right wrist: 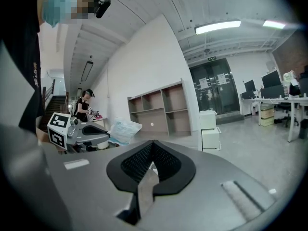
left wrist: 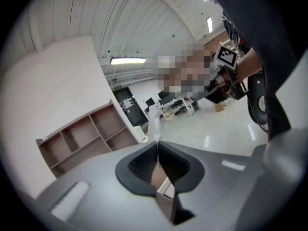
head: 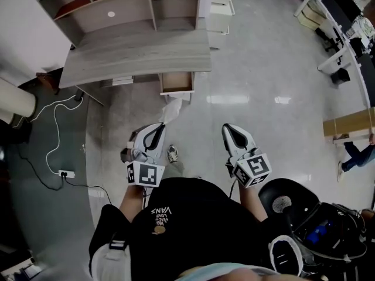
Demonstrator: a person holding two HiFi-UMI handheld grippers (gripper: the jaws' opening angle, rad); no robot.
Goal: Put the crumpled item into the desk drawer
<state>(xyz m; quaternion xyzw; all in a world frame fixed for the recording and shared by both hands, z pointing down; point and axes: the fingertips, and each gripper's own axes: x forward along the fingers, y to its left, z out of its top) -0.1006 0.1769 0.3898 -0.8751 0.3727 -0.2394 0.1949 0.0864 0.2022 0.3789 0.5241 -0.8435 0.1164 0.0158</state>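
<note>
The crumpled item (head: 171, 111), a pale, translucent plastic bag, hangs from the tips of my left gripper (head: 159, 126), which is shut on it above the floor. In the left gripper view only a thin white strip of the bag (left wrist: 154, 121) rises from the closed left gripper (left wrist: 157, 142). The right gripper view shows the bag (right wrist: 122, 129) bunched beside the left gripper (right wrist: 89, 134). The desk drawer (head: 177, 82) stands pulled out under the grey desk (head: 135, 54), just beyond the bag. My right gripper (head: 227, 127) (right wrist: 153, 142) is shut with nothing in it.
Open shelves (head: 117, 4) sit on the desk's back, and a white drawer cabinet (head: 220, 7) stands to its right. A cable and power strip (head: 65, 173) lie on the floor at left. A black chair (head: 284, 201) is at my right, with a cardboard box (head: 348, 124) farther right.
</note>
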